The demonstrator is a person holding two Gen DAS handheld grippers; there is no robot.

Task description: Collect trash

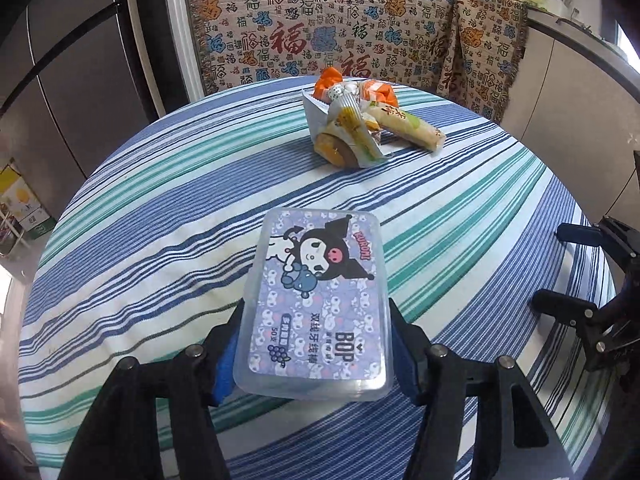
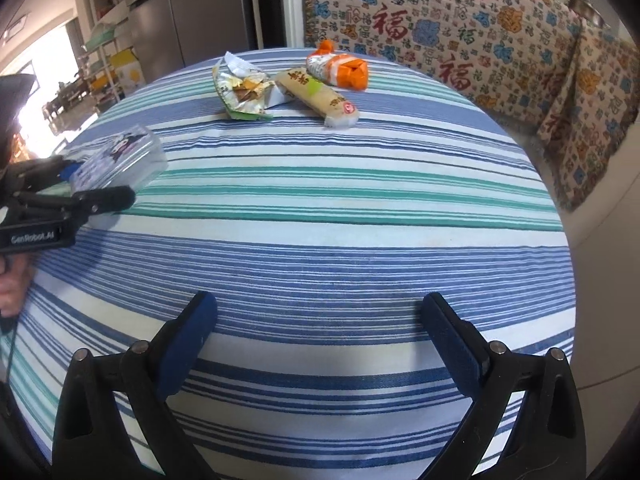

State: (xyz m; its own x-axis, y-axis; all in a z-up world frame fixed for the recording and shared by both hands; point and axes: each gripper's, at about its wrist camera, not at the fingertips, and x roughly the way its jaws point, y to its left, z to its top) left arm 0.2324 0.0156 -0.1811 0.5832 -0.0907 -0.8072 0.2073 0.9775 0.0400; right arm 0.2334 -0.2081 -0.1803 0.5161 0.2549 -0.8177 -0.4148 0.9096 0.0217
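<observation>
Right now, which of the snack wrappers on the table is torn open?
The green-edged wrapper, leftmost of the pile in the right wrist view: it gapes open, showing foil lining. The tan wrapper and the orange-and-white wrapper look sealed.

Your left tool (image 1: 316, 344) covers the near sides of the plastic box (image 1: 316, 292); pad contact is hidden in the left wrist view. Wrapper pile (image 1: 352, 120) overlaps, so the lower pieces are hidden. Your hand (image 2: 10, 288) is cut off by the right wrist view's left edge. Box label (image 2: 120, 148) is blurred there.
</observation>
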